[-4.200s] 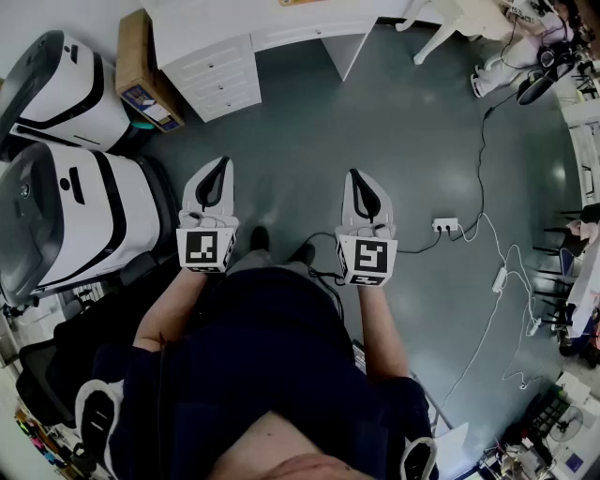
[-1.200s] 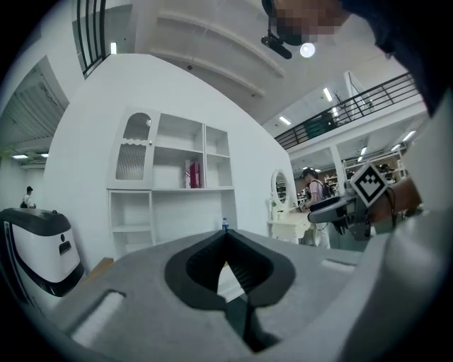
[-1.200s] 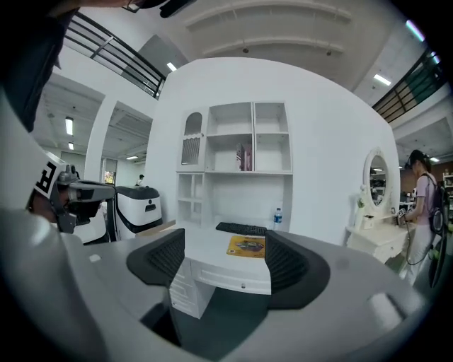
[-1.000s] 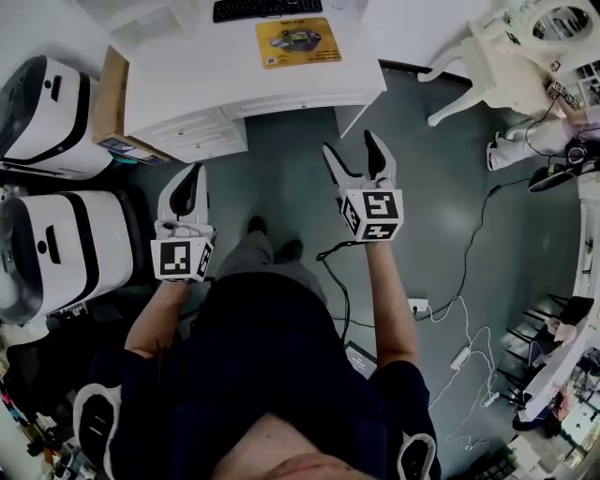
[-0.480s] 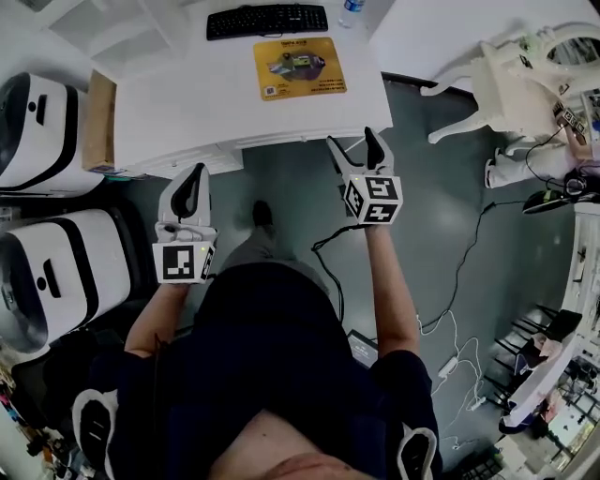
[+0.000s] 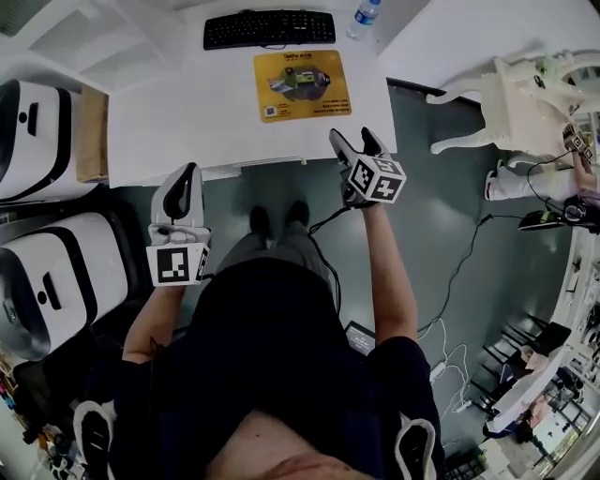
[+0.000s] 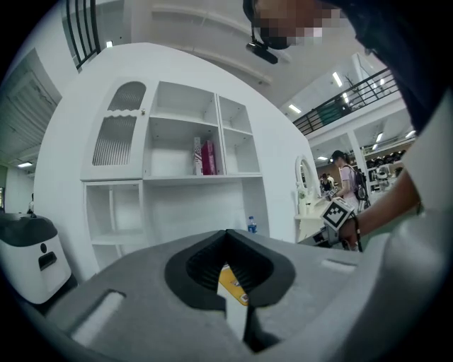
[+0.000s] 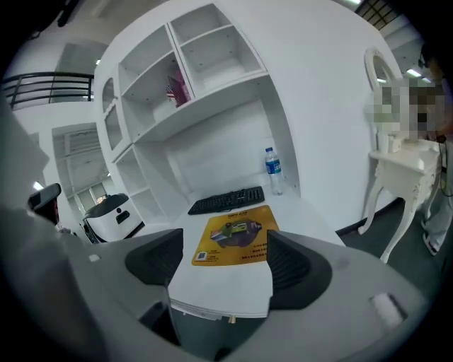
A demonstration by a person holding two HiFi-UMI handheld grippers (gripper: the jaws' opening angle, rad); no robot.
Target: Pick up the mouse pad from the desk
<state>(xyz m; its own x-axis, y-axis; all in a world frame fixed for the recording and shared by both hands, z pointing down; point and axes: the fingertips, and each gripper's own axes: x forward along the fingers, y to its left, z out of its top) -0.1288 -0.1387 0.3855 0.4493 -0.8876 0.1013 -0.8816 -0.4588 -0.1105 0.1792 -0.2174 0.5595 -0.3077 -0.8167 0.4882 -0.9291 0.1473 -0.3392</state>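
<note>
A yellow mouse pad [image 6: 302, 84] lies flat on the white desk [image 6: 187, 103], just in front of a black keyboard [image 6: 269, 28]. My right gripper [image 6: 352, 139] is open and empty, its tips over the desk's front right edge, short of the pad. In the right gripper view the mouse pad [image 8: 236, 235] shows between the spread jaws of the right gripper [image 8: 221, 258]. My left gripper [image 6: 190, 171] is shut and empty, just off the desk's front edge. In the left gripper view the left gripper [image 7: 228, 237] leaves only a slit, with a sliver of mouse pad [image 7: 232, 286] in it.
A water bottle [image 6: 364, 17] stands at the keyboard's right end. Two large white machines [image 6: 56, 272] and a cardboard box [image 6: 91, 131] crowd the left. An ornate white chair [image 6: 525, 94] stands on the right, with cables [image 6: 450, 272] across the floor. Shelves [image 8: 205, 63] rise behind the desk.
The person has stepped up to the desk, which now lies nearer. The right gripper opened early on and has reached over the desk's front edge. The left gripper stays shut and low.
</note>
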